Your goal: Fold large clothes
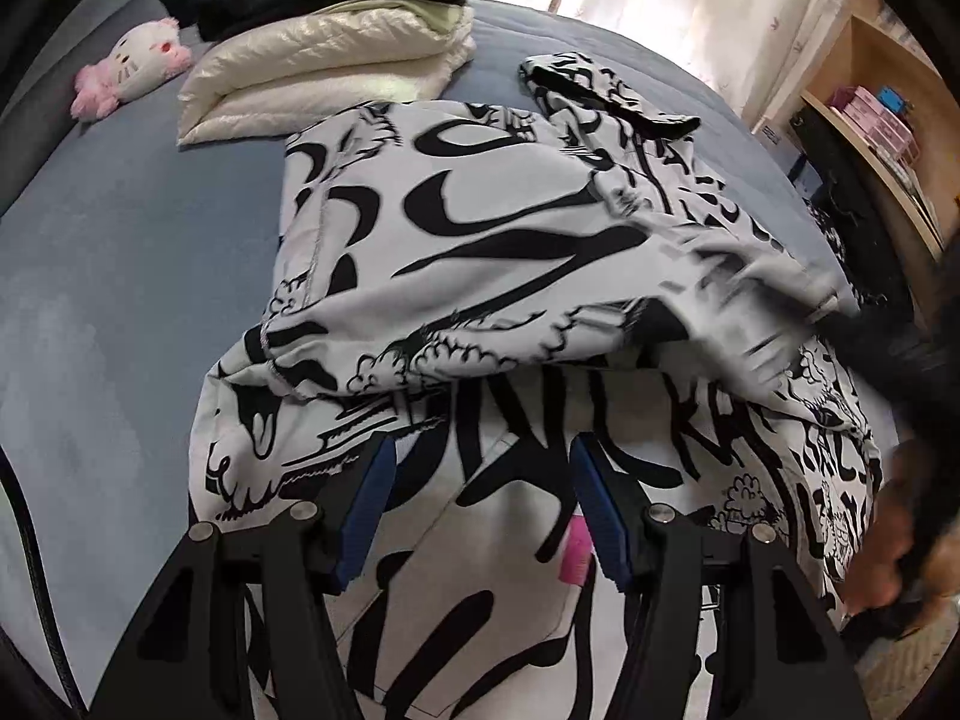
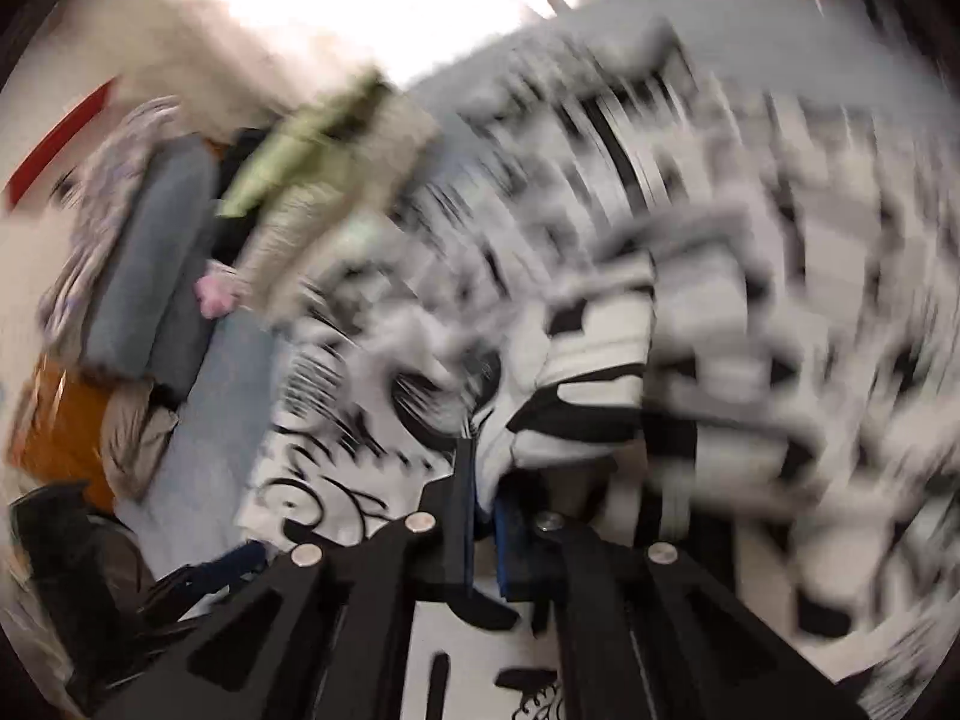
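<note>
Left wrist view: left gripper [image 1: 480,504] hangs with jaws apart, nothing between the pads, over the near part of the black-and-white printed garment [image 1: 480,228]. Garment lies spread on the blue bed [image 1: 120,252], one part folded over toward the near side. Far left: folded cream quilt [image 1: 324,78], pink plush toy [image 1: 138,66]. Right wrist view, heavily blurred: right gripper [image 2: 483,498] clamped on a fold of the garment.

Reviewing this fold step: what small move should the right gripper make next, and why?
Probably carry the pinched fabric on across and lay it flat. The right gripper is shut on the printed garment, whose flap hangs raised over the lower layer; the left gripper stands open above it.
</note>
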Available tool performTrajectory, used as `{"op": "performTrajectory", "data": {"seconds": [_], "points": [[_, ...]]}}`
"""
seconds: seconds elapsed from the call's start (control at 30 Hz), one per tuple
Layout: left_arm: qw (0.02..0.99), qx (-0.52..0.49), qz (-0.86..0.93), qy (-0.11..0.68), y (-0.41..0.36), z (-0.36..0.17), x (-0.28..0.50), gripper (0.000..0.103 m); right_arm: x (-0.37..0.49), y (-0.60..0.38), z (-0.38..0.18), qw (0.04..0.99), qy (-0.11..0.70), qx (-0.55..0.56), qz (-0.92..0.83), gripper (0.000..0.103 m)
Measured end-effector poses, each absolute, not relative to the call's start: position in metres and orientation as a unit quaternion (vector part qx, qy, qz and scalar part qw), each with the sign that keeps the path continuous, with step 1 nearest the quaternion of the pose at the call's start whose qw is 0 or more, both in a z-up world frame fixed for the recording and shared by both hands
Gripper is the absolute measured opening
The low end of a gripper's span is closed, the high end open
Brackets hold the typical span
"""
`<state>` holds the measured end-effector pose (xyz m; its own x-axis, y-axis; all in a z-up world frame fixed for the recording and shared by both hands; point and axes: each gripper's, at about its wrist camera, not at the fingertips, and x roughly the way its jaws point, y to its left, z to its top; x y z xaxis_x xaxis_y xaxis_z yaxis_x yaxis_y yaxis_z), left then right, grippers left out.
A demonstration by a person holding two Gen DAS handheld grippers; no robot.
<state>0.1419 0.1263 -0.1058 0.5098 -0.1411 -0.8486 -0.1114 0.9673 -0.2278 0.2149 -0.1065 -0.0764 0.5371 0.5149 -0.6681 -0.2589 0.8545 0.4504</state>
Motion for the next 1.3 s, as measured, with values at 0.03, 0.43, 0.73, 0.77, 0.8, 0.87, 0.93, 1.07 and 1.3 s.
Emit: {"op": "performTrajectory", "data": {"seconds": [0.03, 0.43, 0.73, 0.77, 0.8, 0.87, 0.93, 1.07, 1.3], "points": [[0.859, -0.131, -0.007, 0.495, 0.128, -0.106, 0.142, 0.059, 0.212, -0.109, -0.062, 0.876, 0.401, 0.141, 0.226, 0.004], [0.86, -0.112, 0.001, 0.498, 0.136, -0.106, 0.145, 0.059, 0.249, -0.184, -0.123, 0.842, 0.517, 0.129, 0.087, 0.015], [0.86, -0.118, 0.029, 0.496, 0.185, -0.098, 0.201, 0.067, 0.268, -0.237, -0.112, 0.844, 0.488, 0.204, 0.09, 0.044], [0.857, -0.124, 0.031, 0.499, 0.189, -0.1, 0.208, 0.067, 0.275, -0.238, -0.112, 0.842, 0.49, 0.205, 0.091, 0.045], [0.853, -0.133, 0.031, 0.503, 0.195, -0.104, 0.217, 0.067, 0.281, -0.24, -0.115, 0.84, 0.494, 0.206, 0.092, 0.045], [0.844, -0.156, 0.022, 0.513, 0.205, -0.113, 0.236, 0.067, 0.293, -0.241, -0.127, 0.831, 0.507, 0.208, 0.098, 0.045], [0.837, -0.168, 0.022, 0.521, 0.212, -0.121, 0.252, 0.067, 0.306, -0.242, -0.137, 0.824, 0.517, 0.21, 0.099, 0.045], [0.821, -0.187, 0.024, 0.539, 0.222, -0.142, 0.282, 0.067, 0.327, -0.236, -0.157, 0.807, 0.54, 0.209, 0.115, 0.045], [0.819, -0.192, 0.012, 0.541, 0.211, -0.16, 0.307, 0.067, 0.339, -0.236, -0.177, 0.786, 0.544, 0.251, 0.152, 0.045]]}}
